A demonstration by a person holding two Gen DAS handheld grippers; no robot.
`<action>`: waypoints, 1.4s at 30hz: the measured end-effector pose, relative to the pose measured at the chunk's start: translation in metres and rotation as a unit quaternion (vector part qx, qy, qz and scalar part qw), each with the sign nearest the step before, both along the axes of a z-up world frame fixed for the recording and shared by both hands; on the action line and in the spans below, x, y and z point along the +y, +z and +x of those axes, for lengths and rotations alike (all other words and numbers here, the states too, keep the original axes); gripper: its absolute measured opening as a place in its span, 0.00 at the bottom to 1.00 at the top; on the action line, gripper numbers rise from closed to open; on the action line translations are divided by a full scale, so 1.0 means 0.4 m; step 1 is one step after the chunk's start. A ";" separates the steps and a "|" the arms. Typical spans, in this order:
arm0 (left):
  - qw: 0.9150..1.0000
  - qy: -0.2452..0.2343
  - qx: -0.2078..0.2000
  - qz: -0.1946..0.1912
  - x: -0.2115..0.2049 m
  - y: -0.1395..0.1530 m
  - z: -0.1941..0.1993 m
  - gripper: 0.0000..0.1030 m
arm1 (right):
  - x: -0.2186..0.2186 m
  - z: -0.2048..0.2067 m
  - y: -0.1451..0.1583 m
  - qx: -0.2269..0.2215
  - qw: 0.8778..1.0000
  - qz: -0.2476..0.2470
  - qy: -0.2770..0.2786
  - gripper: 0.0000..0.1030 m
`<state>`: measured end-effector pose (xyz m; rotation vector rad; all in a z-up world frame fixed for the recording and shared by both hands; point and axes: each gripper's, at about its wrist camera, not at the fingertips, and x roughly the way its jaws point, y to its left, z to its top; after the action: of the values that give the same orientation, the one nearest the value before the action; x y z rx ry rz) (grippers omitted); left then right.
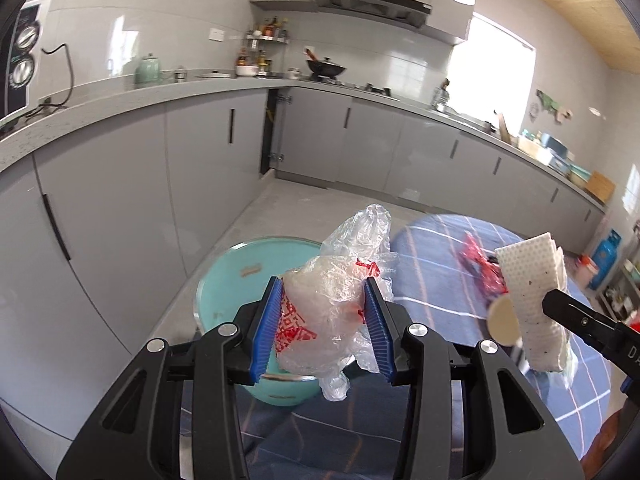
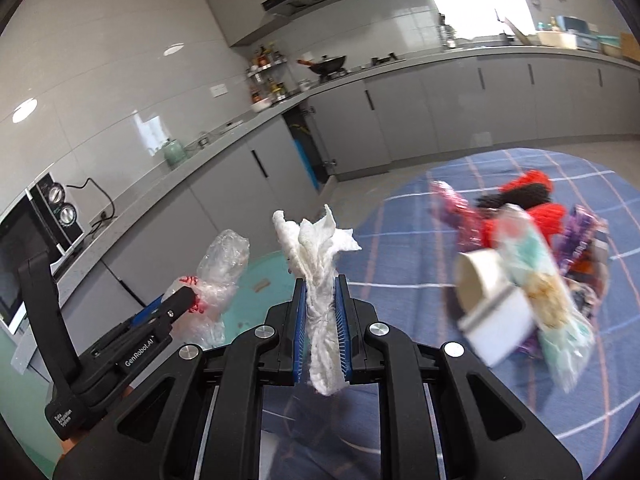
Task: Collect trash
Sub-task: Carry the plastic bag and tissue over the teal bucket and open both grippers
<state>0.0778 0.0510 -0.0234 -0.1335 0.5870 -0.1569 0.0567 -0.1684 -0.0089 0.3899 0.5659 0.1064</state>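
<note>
A crumpled plastic bag (image 1: 332, 300) is pinched in the left gripper (image 1: 326, 328) jaws, a paper towel (image 2: 320, 280) in the right gripper (image 2: 322, 320) jaws; neither is yet dropped into the bin (image 1: 240, 268), and more trash (image 2: 532, 260) is left on the surface (image 2: 400, 240).

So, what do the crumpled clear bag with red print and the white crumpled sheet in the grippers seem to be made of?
The crumpled clear bag with red print, clamped in the left gripper, looks like thin glossy plastic film: see-through, with shiny wrinkles. The white crumpled sheet, clamped in the right gripper, looks like soft matte tissue paper, probably a paper towel: fibrous torn edges and an embossed dot pattern.
</note>
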 end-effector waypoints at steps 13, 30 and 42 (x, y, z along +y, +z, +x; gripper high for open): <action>0.998 0.051 0.042 0.002 0.074 -0.081 0.096 0.41 | 0.127 0.197 -0.052 0.039 0.998 0.031 0.031 0.15; 0.994 0.050 0.099 0.001 0.081 -0.203 0.201 0.41 | 0.180 0.397 -0.226 0.130 0.989 0.062 0.043 0.20; 0.993 0.077 0.081 0.033 0.091 -0.195 0.195 0.79 | 0.162 0.338 -0.169 0.069 0.996 0.033 0.049 0.48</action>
<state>0.1557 0.0873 -0.1016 -0.1275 0.7398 0.0241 0.1919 -0.1035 -0.0763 0.4360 0.7201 0.1942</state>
